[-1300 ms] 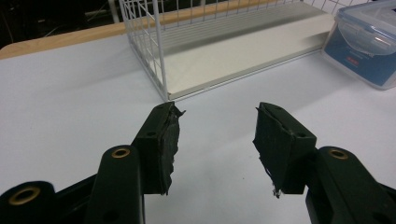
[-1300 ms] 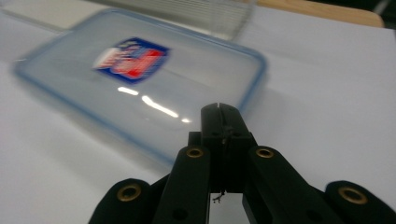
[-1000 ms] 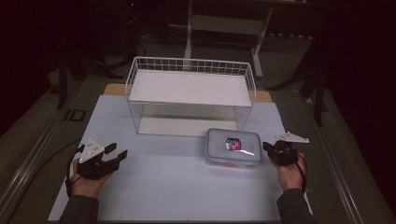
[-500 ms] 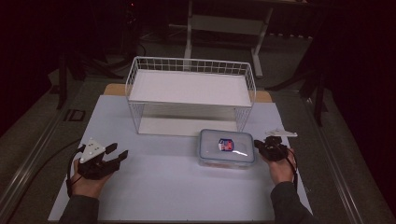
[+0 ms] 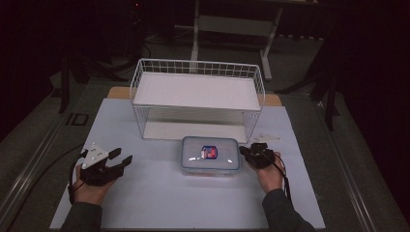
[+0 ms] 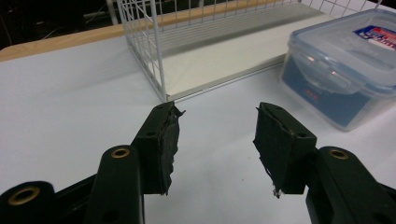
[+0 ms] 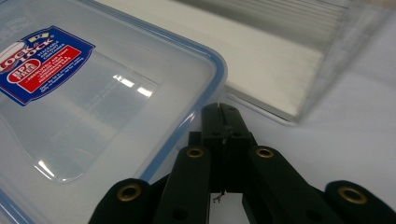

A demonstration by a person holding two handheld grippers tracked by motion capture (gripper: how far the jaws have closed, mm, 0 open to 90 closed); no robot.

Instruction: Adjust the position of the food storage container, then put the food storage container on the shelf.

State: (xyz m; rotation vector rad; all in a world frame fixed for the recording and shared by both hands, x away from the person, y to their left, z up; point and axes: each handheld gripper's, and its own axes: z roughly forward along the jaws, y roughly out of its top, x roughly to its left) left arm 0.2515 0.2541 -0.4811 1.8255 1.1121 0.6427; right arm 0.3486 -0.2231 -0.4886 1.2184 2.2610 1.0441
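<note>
A clear plastic box [image 5: 210, 155] with a blue-rimmed lid and a red and blue label lies on the white table in front of the wire rack. My right gripper [image 5: 244, 152] is shut with nothing between its jaws. Its tips sit against the box's right edge. In the right gripper view the shut tips [image 7: 224, 114] rest beside the lid's blue rim [image 7: 187, 126]. My left gripper [image 5: 122, 156] rests open on the table at the left, well clear of the box. In the left gripper view its jaws [image 6: 215, 135] stand wide apart, with the box [image 6: 345, 70] off to the right.
A white wire rack [image 5: 198, 92] with a flat upper shelf stands behind the box; its lower board [image 6: 224, 60] [image 7: 280, 60] lies on the table. The white table top [image 5: 193, 203] runs to the near edge, with dark floor around it.
The right gripper has moved left with its jaws shut, and the box has slid left ahead of it. The left gripper has stayed put and open.
</note>
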